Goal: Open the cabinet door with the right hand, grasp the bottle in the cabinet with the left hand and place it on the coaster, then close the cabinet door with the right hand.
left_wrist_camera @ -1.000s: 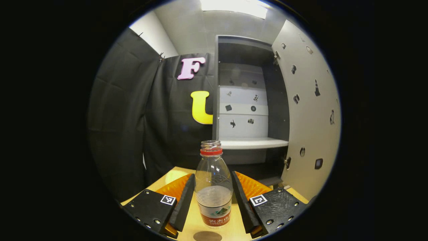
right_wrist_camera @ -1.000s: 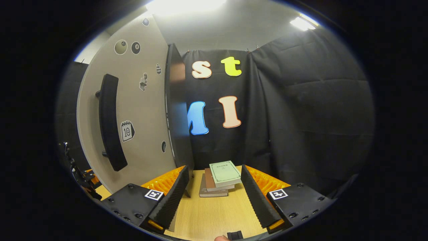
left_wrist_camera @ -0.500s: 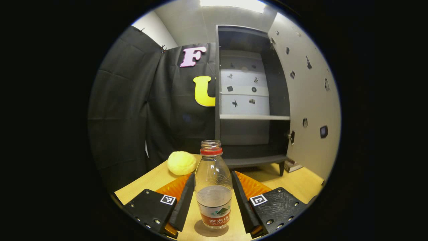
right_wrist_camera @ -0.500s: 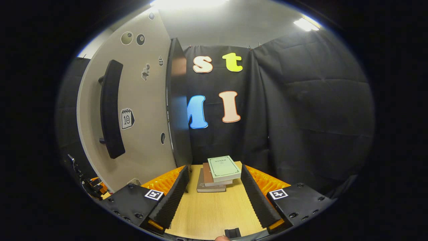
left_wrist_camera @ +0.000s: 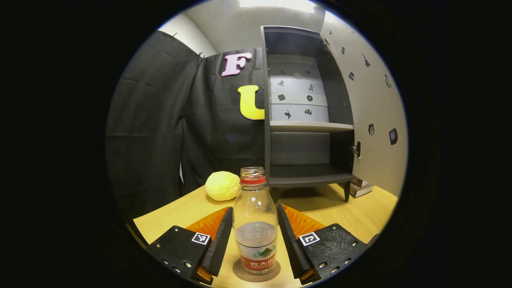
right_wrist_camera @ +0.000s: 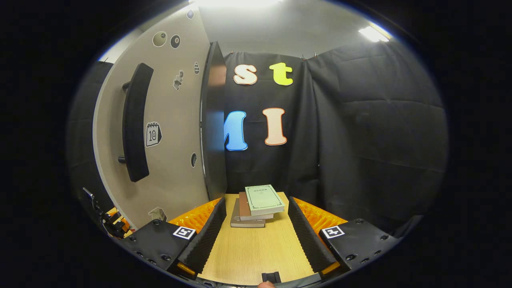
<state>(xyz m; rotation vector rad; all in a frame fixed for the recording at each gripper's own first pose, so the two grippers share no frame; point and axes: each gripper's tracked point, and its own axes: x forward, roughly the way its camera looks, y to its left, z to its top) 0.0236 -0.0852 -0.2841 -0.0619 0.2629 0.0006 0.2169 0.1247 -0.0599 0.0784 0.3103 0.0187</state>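
On the tabletop (left_wrist_camera: 344, 216), the left gripper (left_wrist_camera: 255, 236) clasps the bottle (left_wrist_camera: 255, 224) upright over the coaster (left_wrist_camera: 256, 276); the right gripper (right_wrist_camera: 256, 232) waits open beside the cabinet door (right_wrist_camera: 168, 132), ready for closing.

Bottle (left_wrist_camera: 255, 224) clear, red neck ring – cabinet (left_wrist_camera: 307, 120) dark grey – bun (left_wrist_camera: 223, 186) yellow.

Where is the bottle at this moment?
In the left gripper view, the bottle stands upright between the left gripper fingers, over the round coaster on the wooden table, in front of the open cabinet.
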